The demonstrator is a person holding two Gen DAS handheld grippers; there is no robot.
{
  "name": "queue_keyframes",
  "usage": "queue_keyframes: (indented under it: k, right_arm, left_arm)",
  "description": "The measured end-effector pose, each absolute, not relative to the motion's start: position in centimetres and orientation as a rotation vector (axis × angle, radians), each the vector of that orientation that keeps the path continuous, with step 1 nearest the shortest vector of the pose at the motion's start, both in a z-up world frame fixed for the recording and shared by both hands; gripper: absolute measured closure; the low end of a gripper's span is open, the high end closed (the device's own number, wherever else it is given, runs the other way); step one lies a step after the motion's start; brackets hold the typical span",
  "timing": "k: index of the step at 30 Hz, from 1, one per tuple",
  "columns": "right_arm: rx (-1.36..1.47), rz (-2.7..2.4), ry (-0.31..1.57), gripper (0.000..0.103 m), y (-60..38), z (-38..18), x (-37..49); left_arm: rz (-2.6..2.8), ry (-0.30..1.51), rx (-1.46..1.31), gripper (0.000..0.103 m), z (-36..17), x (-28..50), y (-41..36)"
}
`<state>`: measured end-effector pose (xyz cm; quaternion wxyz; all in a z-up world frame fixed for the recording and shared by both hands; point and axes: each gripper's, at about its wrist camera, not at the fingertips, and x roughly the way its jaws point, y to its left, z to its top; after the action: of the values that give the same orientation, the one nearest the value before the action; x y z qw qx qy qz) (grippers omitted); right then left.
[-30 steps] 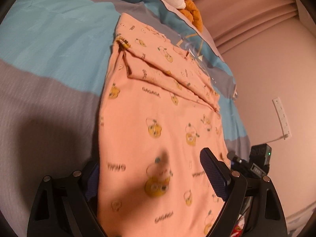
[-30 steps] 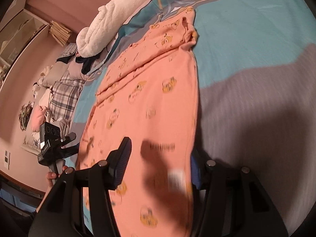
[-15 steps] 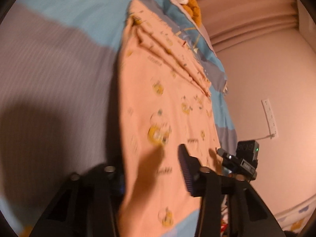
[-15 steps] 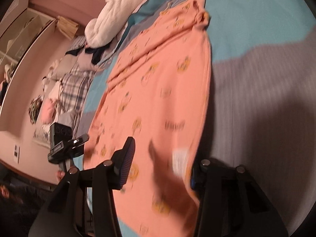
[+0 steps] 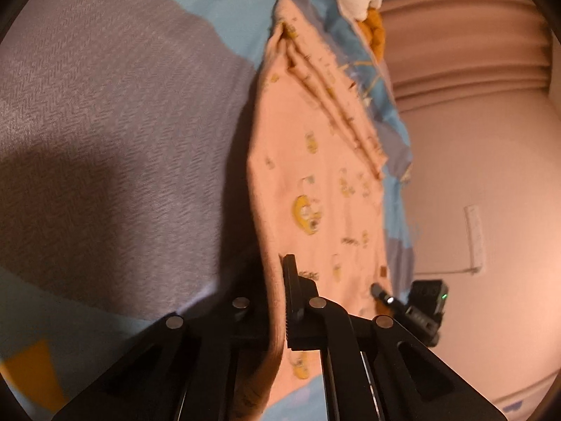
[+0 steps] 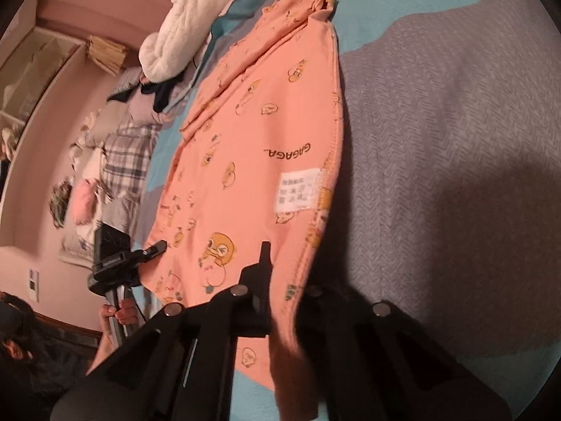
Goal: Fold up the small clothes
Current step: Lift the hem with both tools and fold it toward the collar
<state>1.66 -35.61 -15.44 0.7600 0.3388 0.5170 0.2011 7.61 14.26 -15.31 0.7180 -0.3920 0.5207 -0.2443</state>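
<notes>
Two grippers: left gripper (image 5: 280, 294) and right gripper (image 6: 280, 280) each pinch the garment's (image 6: 245, 147) near hem.
Done: sleeve fold ahead.
Left: lengthwise fold.

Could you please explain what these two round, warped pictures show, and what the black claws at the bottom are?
Each picture comes from a fisheye camera on a hand-held two-finger gripper, looking along its fingers. No robot: a person holds one per hand. The left gripper and right gripper are both shut on the near edge of the peach cartoon-print garment, which lies on a grey and blue bedspread. The right view also shows the left gripper, and the left view the right. A white fluffy blanket lies farther back.
</notes>
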Motion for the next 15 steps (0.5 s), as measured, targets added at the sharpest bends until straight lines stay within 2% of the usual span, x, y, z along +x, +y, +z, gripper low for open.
queue_keyframes:
  k: [7,15]
  right_arm:
    - [0.846,0.500,0.957,0.100,-36.8,-13.3,-0.3]
    - [0.876,0.541,0.855,0.100,-36.9,-10.9,-0.1]
  left_arm:
    - [-0.665,0.978,-1.016,0.103,-13.7,6.0,16.1]
    - [-0.715,0.913,-1.048,0.103,-11.3,7.7,15.4]
